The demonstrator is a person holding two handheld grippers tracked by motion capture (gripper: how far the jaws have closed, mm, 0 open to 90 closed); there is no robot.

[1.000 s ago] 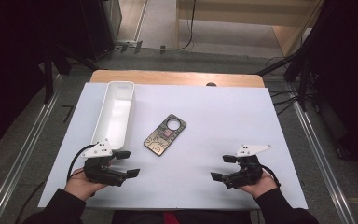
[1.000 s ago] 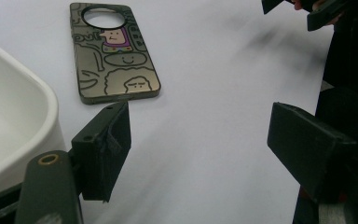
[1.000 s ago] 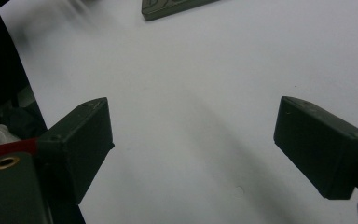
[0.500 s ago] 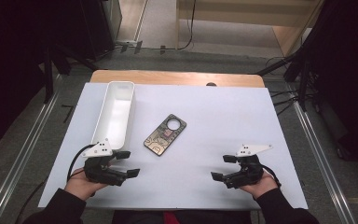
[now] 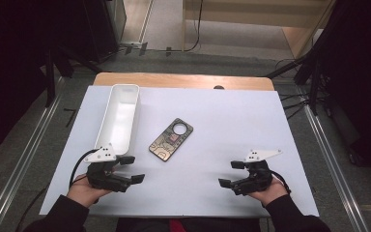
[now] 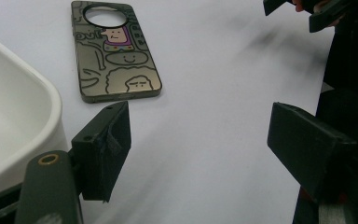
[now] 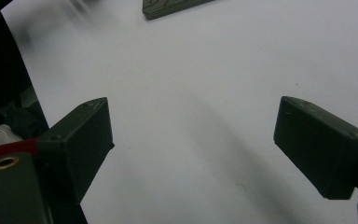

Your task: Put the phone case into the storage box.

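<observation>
High view puts both hands at the near edge of the white surface (image 5: 222,125), forearms coming in low and each hand cupped under its tool, the two well apart. The left hand-held gripper (image 5: 131,169) points inward toward the middle with its jaws spread and nothing between them; the right hand-held gripper (image 5: 233,174) mirrors it, also spread and empty. Left gripper view adds what the overhead one leaves too small: the phone case (image 6: 114,51) lies flat with its back up, a round camera cutout at the far end and cartoon faces drawn over a bronze ground, just beyond the near jaw. Right gripper view catches one corner of that case (image 7: 175,7) at its top edge, well beyond the jaws. From above, the case (image 5: 171,139) sits mid-surface, nearer the left hand-held gripper than the right. Beside it, a long white tray (image 5: 107,123) runs away from the left hand.
</observation>
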